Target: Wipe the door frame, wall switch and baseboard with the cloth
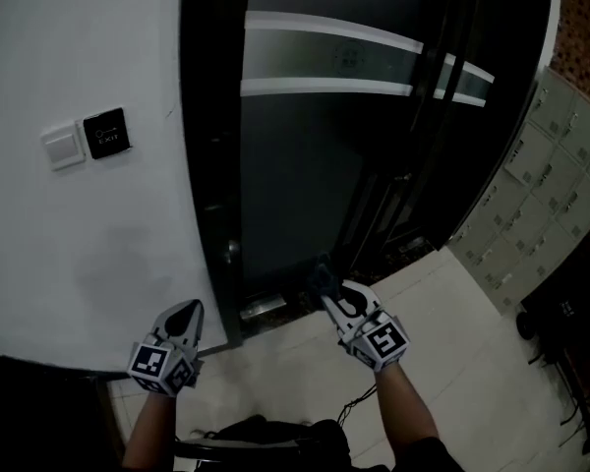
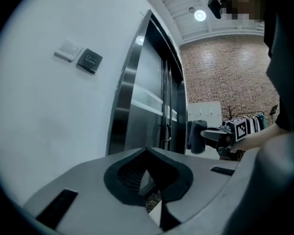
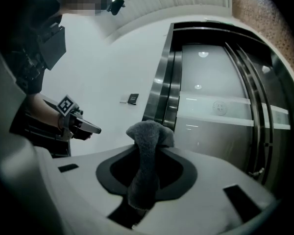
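A dark grey cloth (image 3: 148, 131) sticks up between the jaws of my right gripper (image 3: 146, 153), which is shut on it. In the head view this gripper (image 1: 329, 293) holds the cloth (image 1: 321, 274) low in front of the glass door, just right of the dark metal door frame (image 1: 212, 165). My left gripper (image 1: 188, 311) is shut and empty, low by the white wall, left of the frame. The white wall switch (image 1: 64, 147) and a black exit button (image 1: 106, 133) sit higher up on that wall. The dark baseboard (image 1: 39, 382) runs along the wall's foot.
A glass door with two frosted stripes (image 1: 324, 62) fills the opening. Grey lockers (image 1: 560, 165) line the right side. The floor is pale tile (image 1: 452, 362). Dark items (image 1: 560, 323) stand at the far right on the floor.
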`<state>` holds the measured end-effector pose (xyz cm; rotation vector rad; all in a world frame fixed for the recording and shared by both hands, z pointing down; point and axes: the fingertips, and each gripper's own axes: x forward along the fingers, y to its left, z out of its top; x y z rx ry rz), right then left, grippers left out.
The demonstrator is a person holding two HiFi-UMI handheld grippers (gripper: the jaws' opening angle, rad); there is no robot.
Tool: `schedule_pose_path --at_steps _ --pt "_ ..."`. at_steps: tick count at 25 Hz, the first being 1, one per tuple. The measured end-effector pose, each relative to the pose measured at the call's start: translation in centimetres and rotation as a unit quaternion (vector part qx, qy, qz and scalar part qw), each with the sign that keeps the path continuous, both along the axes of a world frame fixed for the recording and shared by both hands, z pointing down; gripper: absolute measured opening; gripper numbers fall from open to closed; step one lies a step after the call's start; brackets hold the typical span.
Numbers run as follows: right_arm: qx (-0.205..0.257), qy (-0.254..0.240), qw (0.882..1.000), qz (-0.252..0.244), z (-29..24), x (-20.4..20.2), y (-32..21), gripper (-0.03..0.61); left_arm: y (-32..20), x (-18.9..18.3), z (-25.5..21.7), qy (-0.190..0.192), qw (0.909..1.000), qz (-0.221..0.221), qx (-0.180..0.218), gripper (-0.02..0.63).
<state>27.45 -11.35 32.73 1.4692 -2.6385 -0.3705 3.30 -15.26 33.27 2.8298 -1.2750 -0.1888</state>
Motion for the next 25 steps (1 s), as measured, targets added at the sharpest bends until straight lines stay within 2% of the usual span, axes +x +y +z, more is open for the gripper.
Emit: schedule_pose_path --at_steps 3,6,10,13,16,20,23,25 --pt "0.003 0.02 1.0 -0.023 -0.6 4.6 0.6 0.086 -0.1 6.0 0.5 0.015 0.9999 -0.006 -0.003 0.002" --pt "0.014 0.033 0.998 -0.049 -1.5 8.2 -0.4 0.086 -0.2 10.8 0.3 0.003 0.9999 -0.011 -0.007 0.002" --pt "0.039 0.02 0.994 -0.099 -3.1 9.4 -4.7 0.086 -2.0 13.6 -0.5 -0.012 0.9995 -0.028 -0.004 0.002" --pt "0.057 0.019 0.987 -0.148 -4.9 8.1 -9.1 0.086 -4.7 12.9 -0.5 -0.019 0.9977 -0.065 -0.005 0.002" --pt "0.077 0.043 0.978 -0.19 -7.0 6.1 -12.7 0.086 -7.9 10.3 -0.9 -0.017 0.9926 -0.12 -0.006 0.002" --pt "0.127 0.089 0.96 -0.235 -9.8 4.1 -16.9 0.086 -12.1 8.8 -2.7 -0.009 0.9849 -0.171 0.026 0.002" --pt "0.174 0.082 0.939 -0.286 -12.1 1.1 -19.8 0.086 -12.8 7.6 -4.2 -0.009 0.9765 -0.211 0.045 0.002" --pt "0.22 0.089 0.914 -0.328 -13.8 -1.6 -20.8 0.086 -12.4 6.6 -4.3 -0.03 0.9684 -0.242 0.053 0.002"
